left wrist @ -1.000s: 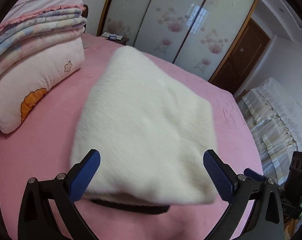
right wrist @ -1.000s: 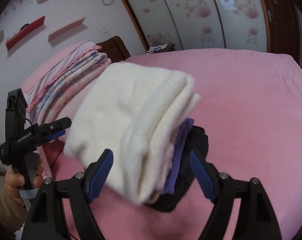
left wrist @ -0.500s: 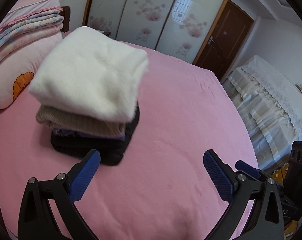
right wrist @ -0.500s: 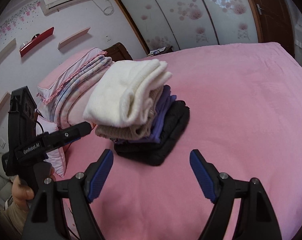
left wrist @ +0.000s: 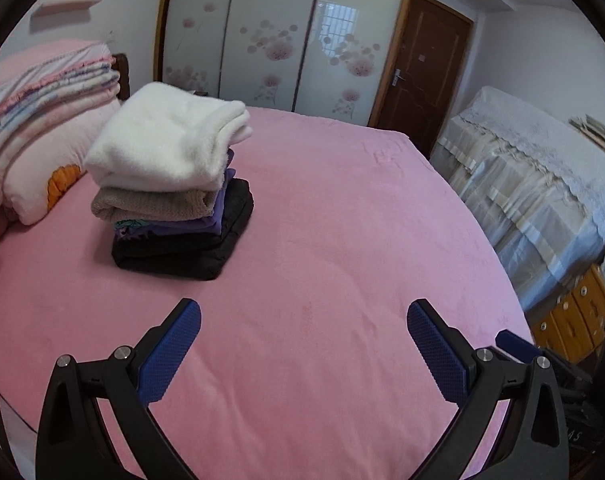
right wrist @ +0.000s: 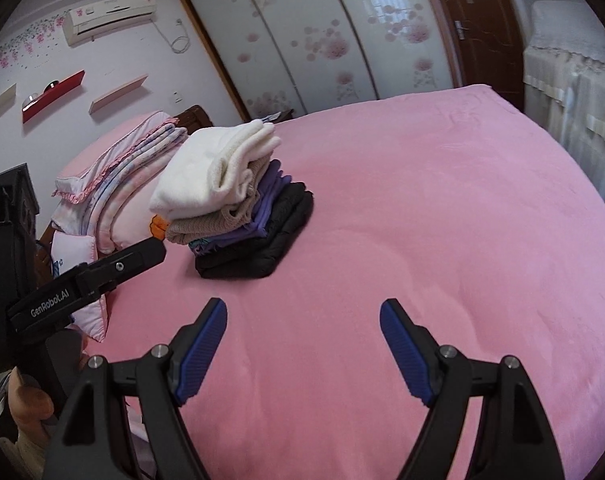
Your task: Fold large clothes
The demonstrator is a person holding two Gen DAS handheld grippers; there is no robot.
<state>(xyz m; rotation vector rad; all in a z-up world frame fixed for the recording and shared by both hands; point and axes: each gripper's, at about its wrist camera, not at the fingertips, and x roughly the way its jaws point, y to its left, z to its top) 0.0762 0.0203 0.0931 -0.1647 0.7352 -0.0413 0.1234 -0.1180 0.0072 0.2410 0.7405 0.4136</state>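
- Stack of folded clothes sits on the pink bed, toward the headboard side, just beside the pillow and folded bedding.
- Top layer is a white fleecy garment, under it a beige knit one, then a purple piece, and a black garment at the bottom, lying right on the sheet.
- Left gripper hangs over bare pink sheet, jaws wide apart, nothing between the blue pads. The stack is well ahead of it and off to the left.
- Right gripper is the same deal: jaws spread, empty, over the sheet, stack up ahead and a bit left.
- From the right wrist view you can see the left gripper's black body at the left edge, with a hand on its handle.
- Flowery sliding wardrobe doors behind the bed.
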